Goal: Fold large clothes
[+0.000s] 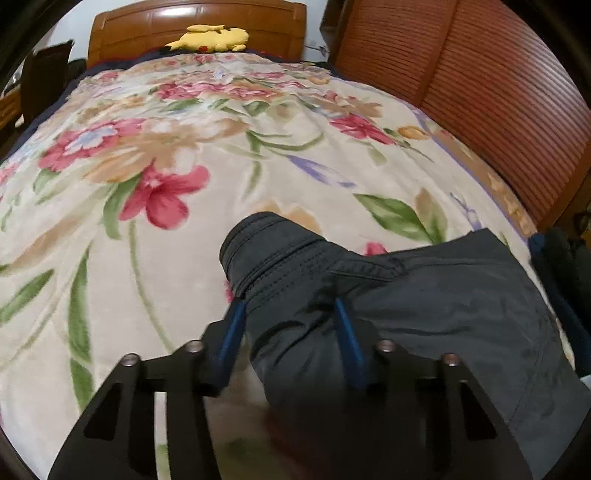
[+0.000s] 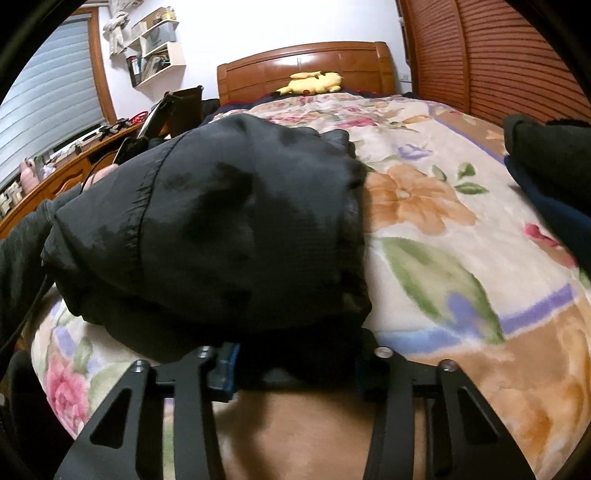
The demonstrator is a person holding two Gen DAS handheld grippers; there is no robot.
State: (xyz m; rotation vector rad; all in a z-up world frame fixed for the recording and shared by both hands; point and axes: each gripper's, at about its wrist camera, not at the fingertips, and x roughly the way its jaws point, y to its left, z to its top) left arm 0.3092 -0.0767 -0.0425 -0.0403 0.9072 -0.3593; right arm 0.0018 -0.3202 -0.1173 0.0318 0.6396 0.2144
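Note:
A black garment (image 1: 424,295) lies bunched on the floral bedspread (image 1: 147,258). In the left wrist view my left gripper (image 1: 290,306) has its blue fingers (image 1: 232,332) spread, with the garment's stitched edge lying between them; the jaws are open. In the right wrist view the same black garment (image 2: 229,229) is heaped in front of my right gripper (image 2: 295,354). Its blue fingers (image 2: 225,365) stand wide apart under the cloth's near edge, and the fingertips are hidden by the fabric.
A yellow plush toy (image 1: 212,38) lies at the wooden headboard (image 1: 147,26). A slatted wooden wall (image 1: 480,92) runs along the bed's right side. Dark folded clothes (image 2: 550,177) sit at the bed's right. A desk with clutter (image 2: 55,162) stands at the left.

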